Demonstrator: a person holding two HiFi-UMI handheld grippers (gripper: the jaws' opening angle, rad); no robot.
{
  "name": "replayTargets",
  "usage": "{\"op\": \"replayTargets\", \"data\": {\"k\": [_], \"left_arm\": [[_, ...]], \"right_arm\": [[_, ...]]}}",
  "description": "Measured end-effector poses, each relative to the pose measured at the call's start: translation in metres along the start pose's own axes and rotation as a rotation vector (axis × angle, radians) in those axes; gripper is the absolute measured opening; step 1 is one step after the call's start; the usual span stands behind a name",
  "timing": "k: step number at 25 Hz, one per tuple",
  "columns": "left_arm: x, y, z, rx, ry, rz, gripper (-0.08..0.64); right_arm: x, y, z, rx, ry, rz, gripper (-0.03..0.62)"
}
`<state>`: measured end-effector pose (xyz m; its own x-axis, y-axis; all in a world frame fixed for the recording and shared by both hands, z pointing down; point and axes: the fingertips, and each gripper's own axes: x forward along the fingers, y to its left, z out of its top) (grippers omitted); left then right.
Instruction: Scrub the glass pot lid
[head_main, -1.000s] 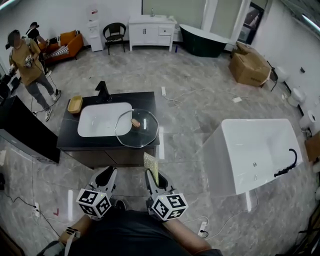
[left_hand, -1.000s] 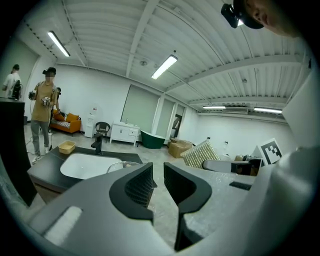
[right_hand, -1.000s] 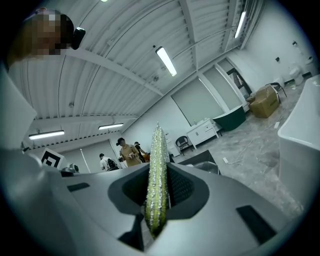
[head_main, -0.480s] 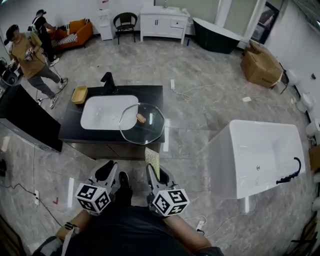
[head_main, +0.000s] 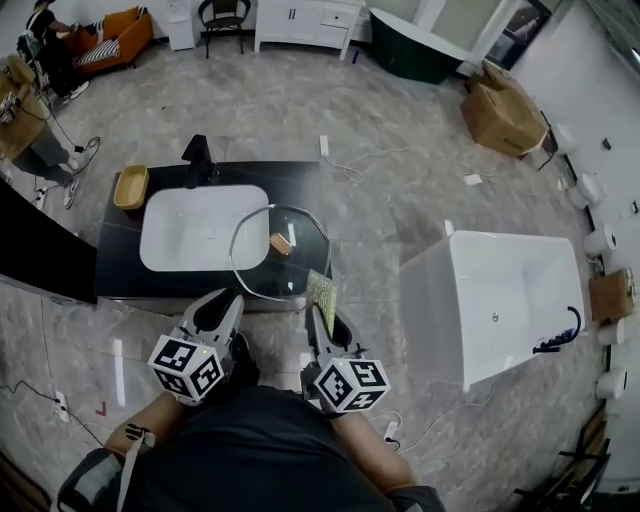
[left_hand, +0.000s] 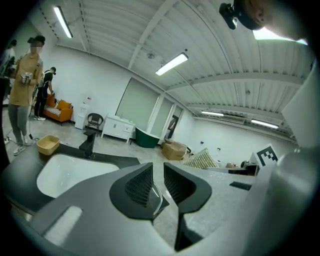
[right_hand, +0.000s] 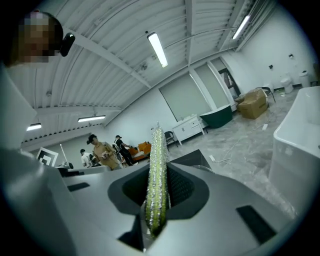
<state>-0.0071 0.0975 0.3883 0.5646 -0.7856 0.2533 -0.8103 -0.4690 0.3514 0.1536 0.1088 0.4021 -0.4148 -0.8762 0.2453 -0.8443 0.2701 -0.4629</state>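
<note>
1. The lid (head_main: 278, 252) lies flat at the tabletop's (head_main: 115, 272) front right corner. Its left rim overlaps the basin (head_main: 195, 230), and its right rim reaches the tabletop's edge.
2. Our left claw (head_main: 216, 312) (left_hand: 158, 175) hangs near the front edge, jaws narrowly apart with nothing between them.
3. Our right claw (head_main: 322, 322) (right_hand: 159, 192) pinches a sponge (head_main: 320, 289) (right_hand: 157, 165) held upright, its tip close to the lid's near rim. We cannot tell whether they touch.
4. Open floor (head_main: 365, 230) runs from the tabletop's right side to the tub (head_main: 490, 300).
5. The faucet (head_main: 196, 160) and tray (head_main: 130, 187) stand at the far left, well apart from the lid.
6. The lid's glass rim is faint, and the claws hide part of the tabletop's front edge.
</note>
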Motion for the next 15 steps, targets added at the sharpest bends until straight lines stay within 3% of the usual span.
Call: {"op": "replayTargets", "data": {"k": [7,15], "left_arm": [[0.041,0.082,0.029,-0.054,0.034,-0.041,0.071],[0.068,0.128,0.035,-0.1,0.056,-0.006,0.071]], "right_arm": [[0.08,-0.001,0.01,0.058,0.03,-0.121,0.064],[0.139,-0.025,0.014,0.074,0.066,-0.155,0.064]]}}
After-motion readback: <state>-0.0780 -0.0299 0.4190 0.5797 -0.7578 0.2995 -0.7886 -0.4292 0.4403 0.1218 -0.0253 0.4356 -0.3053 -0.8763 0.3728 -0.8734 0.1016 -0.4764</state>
